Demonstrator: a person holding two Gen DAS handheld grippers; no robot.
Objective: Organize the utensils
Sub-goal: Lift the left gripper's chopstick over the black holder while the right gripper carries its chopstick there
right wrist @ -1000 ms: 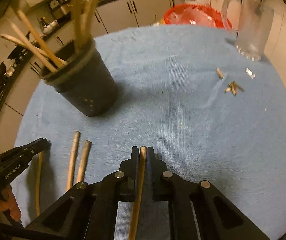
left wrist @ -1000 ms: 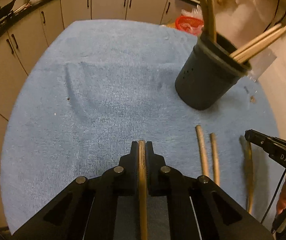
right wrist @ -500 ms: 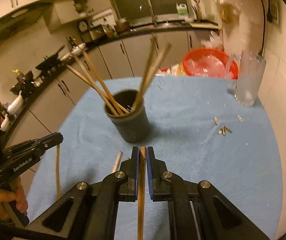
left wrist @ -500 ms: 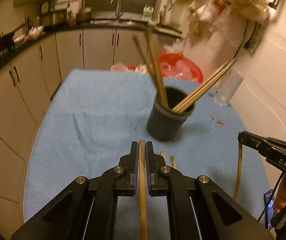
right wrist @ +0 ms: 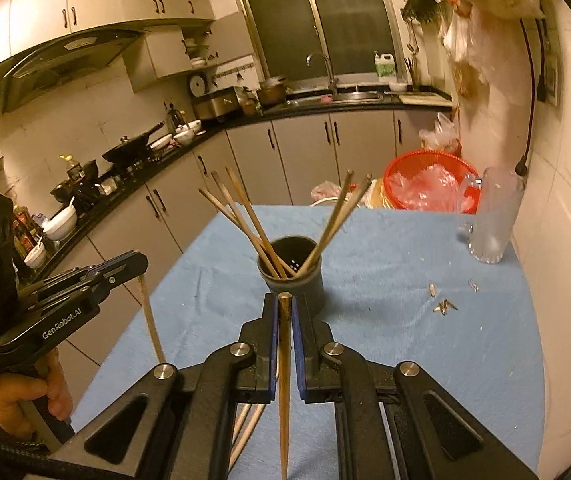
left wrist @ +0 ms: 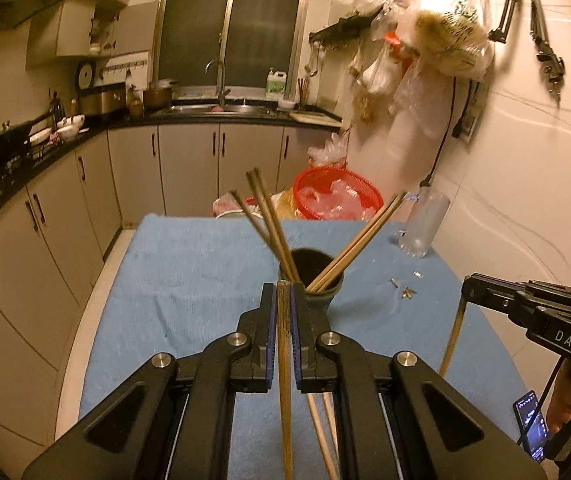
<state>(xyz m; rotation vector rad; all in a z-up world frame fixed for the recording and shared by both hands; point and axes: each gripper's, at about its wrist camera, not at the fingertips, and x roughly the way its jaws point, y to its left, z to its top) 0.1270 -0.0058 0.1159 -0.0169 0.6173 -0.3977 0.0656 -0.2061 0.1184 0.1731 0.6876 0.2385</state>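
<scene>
Now each hand-held gripper, left [left wrist: 284, 300] and right [right wrist: 284, 312], pinches one chopstick [left wrist: 285, 380].

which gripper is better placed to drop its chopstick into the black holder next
Hard to call. Left gripper and right gripper each clamp a chopstick, both lifted and lined up with the black holder. I'd guess right: its view looks deeper into the opening.

Home kitchen, lived-in. Evidence: L-shaped counter with cabinets [left wrist: 189, 164], sink and tap [left wrist: 219, 96] under the far window [left wrist: 231, 20], range hood [right wrist: 69, 64] over wok [right wrist: 131, 148] and pots on the left, rice cooker [left wrist: 99, 100], bowls [right wrist: 59, 220], plastic bags on wall hooks [left wrist: 445, 36] right.
</scene>
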